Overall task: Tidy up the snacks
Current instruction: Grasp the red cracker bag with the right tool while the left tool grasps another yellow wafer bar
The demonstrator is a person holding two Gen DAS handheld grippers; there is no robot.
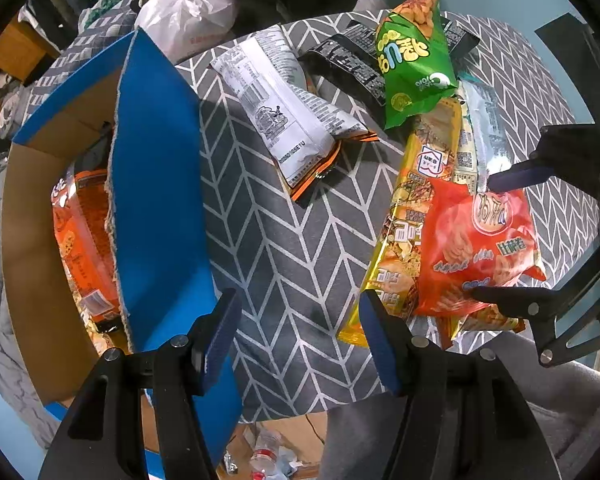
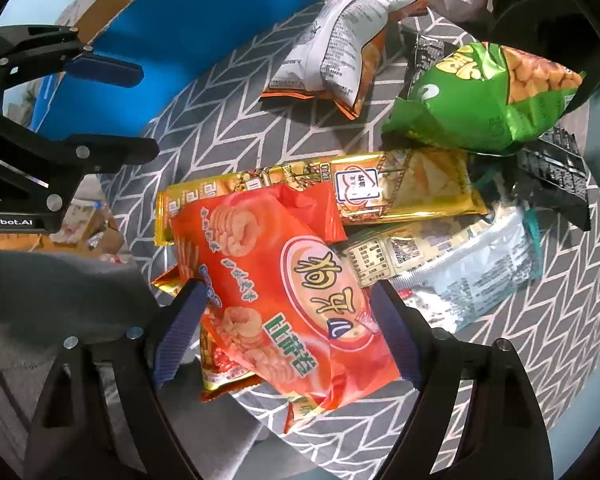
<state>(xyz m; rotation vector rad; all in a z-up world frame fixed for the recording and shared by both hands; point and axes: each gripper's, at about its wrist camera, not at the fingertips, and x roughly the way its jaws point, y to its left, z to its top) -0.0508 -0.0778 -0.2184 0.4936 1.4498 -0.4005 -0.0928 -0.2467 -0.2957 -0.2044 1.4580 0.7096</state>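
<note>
Atop the pile, red-orange snack bag (image 2: 284, 300) — glossy, crinkled, biscuit pictures

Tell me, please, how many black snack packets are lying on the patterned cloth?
2 that I can make out: one black packet beside the green bag, toward the white bag, and another black packet on its opposite side. The green bag overlaps both, so more may be hidden.

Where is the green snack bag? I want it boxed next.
In the right wrist view, the green snack bag lies upper right on the grey patterned cloth, overlapping black packets, beyond the gold packet.
</note>
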